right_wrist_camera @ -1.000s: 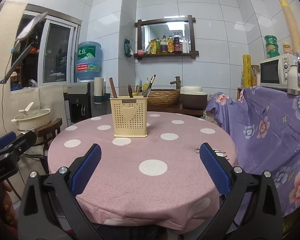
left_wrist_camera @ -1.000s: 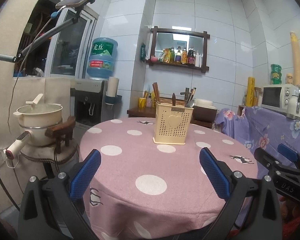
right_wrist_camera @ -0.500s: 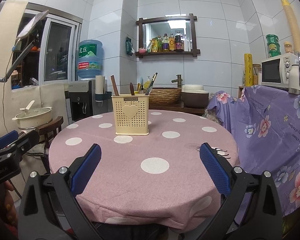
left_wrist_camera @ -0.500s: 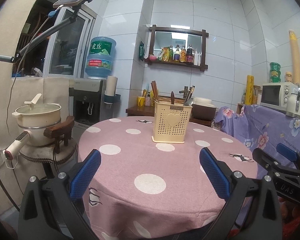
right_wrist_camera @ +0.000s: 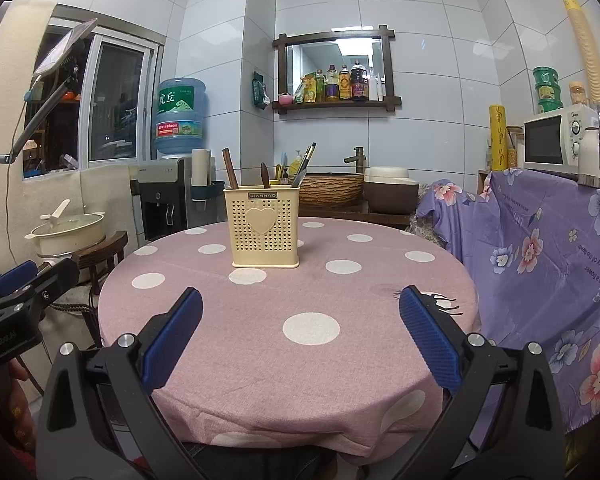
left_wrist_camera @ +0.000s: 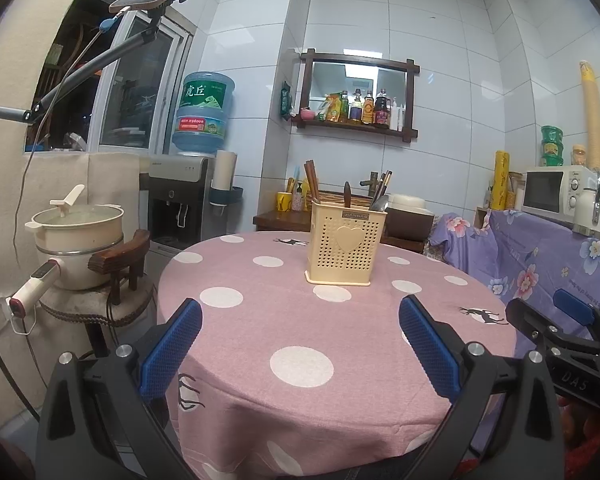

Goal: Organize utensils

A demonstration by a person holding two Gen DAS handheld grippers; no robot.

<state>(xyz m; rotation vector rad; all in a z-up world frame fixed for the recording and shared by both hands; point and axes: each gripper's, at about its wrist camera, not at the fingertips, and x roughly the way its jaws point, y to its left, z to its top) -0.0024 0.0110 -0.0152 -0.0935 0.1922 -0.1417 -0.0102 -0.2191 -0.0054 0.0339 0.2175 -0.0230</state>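
A cream perforated utensil holder (left_wrist_camera: 346,242) with a heart on its front stands upright near the far side of the round pink polka-dot table (left_wrist_camera: 260,320); it also shows in the right wrist view (right_wrist_camera: 265,232). Chopsticks (left_wrist_camera: 311,180), a brown handle (left_wrist_camera: 347,193) and a metal utensil (left_wrist_camera: 380,196) stick out of it. My left gripper (left_wrist_camera: 300,320) is open and empty, over the table's near edge, well short of the holder. My right gripper (right_wrist_camera: 300,310) is open and empty, also at the near edge. Each gripper shows in the other's view.
A pot (left_wrist_camera: 76,228) sits on a wooden stool left of the table. A water dispenser (left_wrist_camera: 180,200) stands behind it. A purple flowered cloth (right_wrist_camera: 540,248) covers furniture on the right, with a microwave (right_wrist_camera: 556,140) on top. A sink counter (right_wrist_camera: 340,196) lies behind the table.
Both grippers have tilted or lifted slightly, so the table and holder sit a little lower in both views. Both grippers stay open and empty.
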